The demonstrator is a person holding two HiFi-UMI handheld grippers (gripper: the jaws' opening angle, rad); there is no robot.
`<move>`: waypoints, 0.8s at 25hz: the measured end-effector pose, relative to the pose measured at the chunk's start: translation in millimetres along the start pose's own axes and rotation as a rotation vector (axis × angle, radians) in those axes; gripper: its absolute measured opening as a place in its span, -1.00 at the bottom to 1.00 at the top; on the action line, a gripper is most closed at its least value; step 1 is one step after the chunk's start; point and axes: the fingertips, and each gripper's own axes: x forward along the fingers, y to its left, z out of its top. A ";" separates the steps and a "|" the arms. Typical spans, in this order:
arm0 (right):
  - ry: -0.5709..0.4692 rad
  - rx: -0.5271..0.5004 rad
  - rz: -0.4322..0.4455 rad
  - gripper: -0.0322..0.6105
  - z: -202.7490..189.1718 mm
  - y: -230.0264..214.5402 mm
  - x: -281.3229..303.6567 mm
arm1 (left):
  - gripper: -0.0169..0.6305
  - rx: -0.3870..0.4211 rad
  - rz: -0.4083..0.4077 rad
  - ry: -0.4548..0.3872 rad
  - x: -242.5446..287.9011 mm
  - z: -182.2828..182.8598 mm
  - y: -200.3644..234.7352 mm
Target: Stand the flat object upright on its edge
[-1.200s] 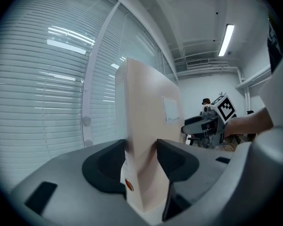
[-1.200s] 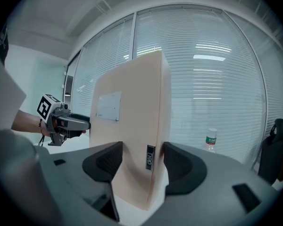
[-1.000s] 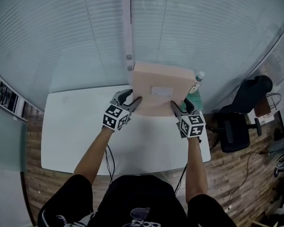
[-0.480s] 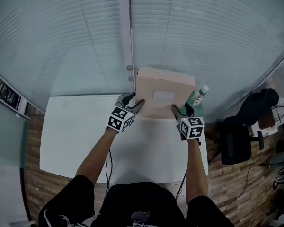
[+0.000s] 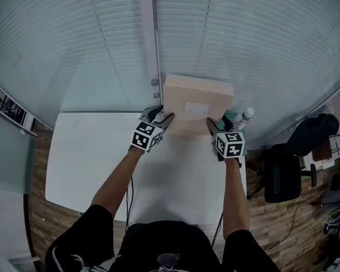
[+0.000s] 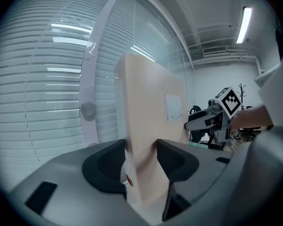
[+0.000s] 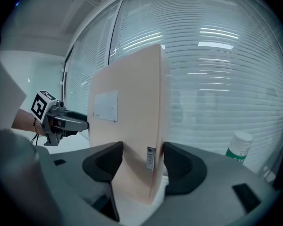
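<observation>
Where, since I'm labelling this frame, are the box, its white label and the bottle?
box (image 5: pixel 197 94), head view, its broad face above the label.
white label (image 7: pixel 106 106), right gripper view, its middle.
bottle (image 7: pixel 241 138), right gripper view, its white cap.

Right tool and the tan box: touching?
Touching. The right gripper view shows the right tool with both pads pressed against the tan box, one on each face, no gap.

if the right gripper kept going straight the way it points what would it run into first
The right gripper is clamped on the cardboard box, which would travel with it; next comes probably the window blinds, depth unclear. The bottle stands right of that line.
</observation>
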 end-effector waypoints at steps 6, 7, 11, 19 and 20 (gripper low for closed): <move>0.017 -0.007 0.006 0.01 1.9 -12.1 17.0 | -0.25 -0.014 0.024 0.011 17.1 -2.5 8.4; 0.021 -0.008 0.007 0.01 1.4 -13.9 19.8 | -0.25 -0.016 0.026 0.014 19.8 -3.6 9.7; 0.025 -0.008 0.009 0.01 3.1 -22.1 31.0 | -0.25 -0.014 0.039 0.015 31.0 -2.5 15.7; 0.040 -0.023 -0.005 0.01 2.5 -32.4 49.2 | -0.25 0.000 0.071 0.032 47.9 -6.1 24.6; 0.043 -0.022 -0.007 0.01 1.8 -33.6 50.4 | -0.25 0.002 0.071 0.031 49.1 -6.5 24.4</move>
